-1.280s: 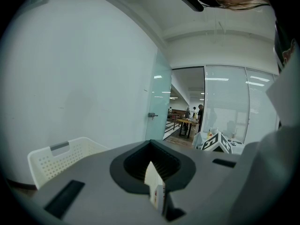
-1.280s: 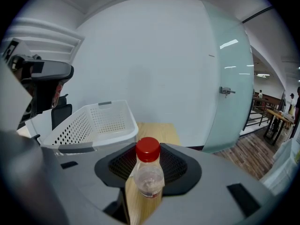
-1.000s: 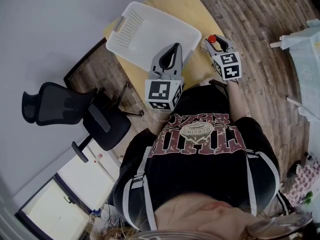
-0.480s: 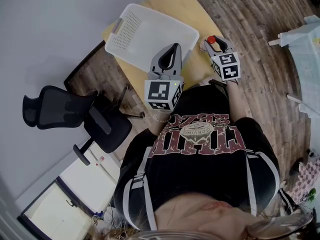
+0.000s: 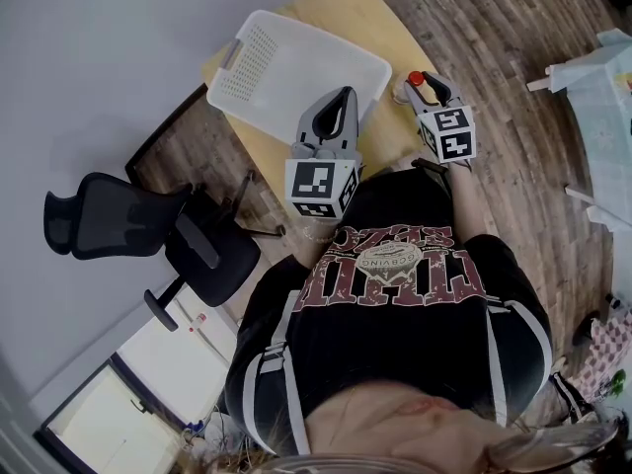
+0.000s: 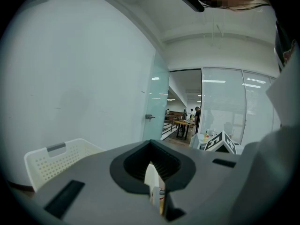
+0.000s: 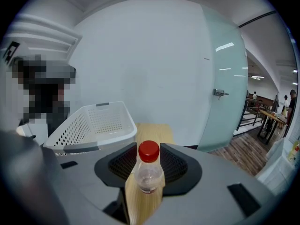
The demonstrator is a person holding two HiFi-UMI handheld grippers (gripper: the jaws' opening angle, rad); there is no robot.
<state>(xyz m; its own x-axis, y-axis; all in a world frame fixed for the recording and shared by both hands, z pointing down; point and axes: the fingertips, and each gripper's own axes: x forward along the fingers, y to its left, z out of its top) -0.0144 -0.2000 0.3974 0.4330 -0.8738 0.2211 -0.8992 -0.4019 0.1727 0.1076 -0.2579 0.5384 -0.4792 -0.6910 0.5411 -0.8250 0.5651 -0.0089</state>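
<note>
Right hand-held gripper (image 7: 149, 157) around clear red-capped bottle (image 7: 149, 175)

A white perforated basket (image 5: 296, 62) sits at twelve o'clock in the head view. It rests on a light wooden worktop (image 5: 370, 13), whose bare corner runs on toward one o'clock. A black office chair (image 5: 104, 215) stands at nine o'clock on the plank floor (image 5: 504, 38), apart from the basket. White cabinets (image 5: 183, 344) lie at seven o'clock. A pale-covered table (image 5: 607, 87) shows at three o'clock. In the right gripper view, a frosted glass door (image 7: 222, 78) with a metal handle (image 7: 219, 93) stands at two o'clock.
</note>
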